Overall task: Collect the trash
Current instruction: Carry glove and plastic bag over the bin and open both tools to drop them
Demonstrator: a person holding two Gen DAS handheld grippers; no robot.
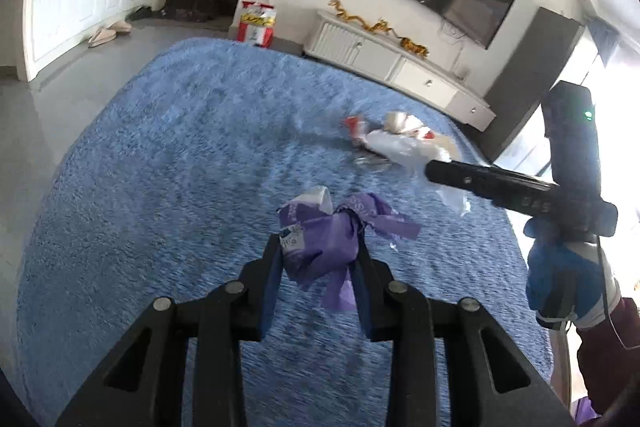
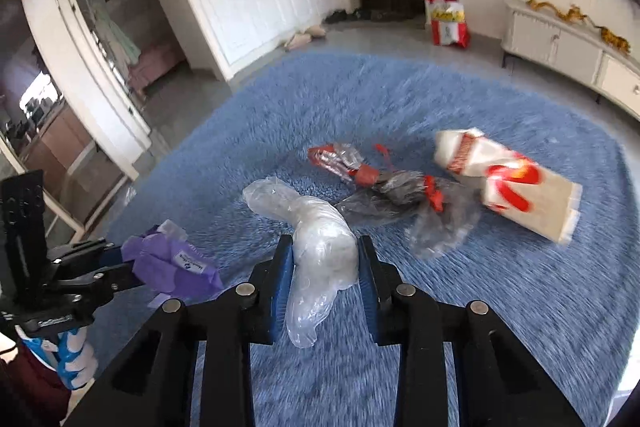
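Blue rug (image 2: 460, 307): wide bare pile on every side, its far edge meeting grey floor. Left gripper (image 1: 318, 255), fingers clamped on one purple wrapper (image 1: 320, 247); right gripper (image 2: 324, 259), fingers clamped on one clear plastic bag (image 2: 320, 251). Loose on the rug beyond: one white-and-red paper bag (image 2: 508, 183), one red-trimmed film wrapper (image 2: 340, 163), one grey crumpled film (image 2: 404, 199).

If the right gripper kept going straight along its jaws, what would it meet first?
The right gripper, shut on the clear plastic bag, points toward the dark crumpled wrapper with red ends on the blue rug. That probably comes first, though depth is unclear.
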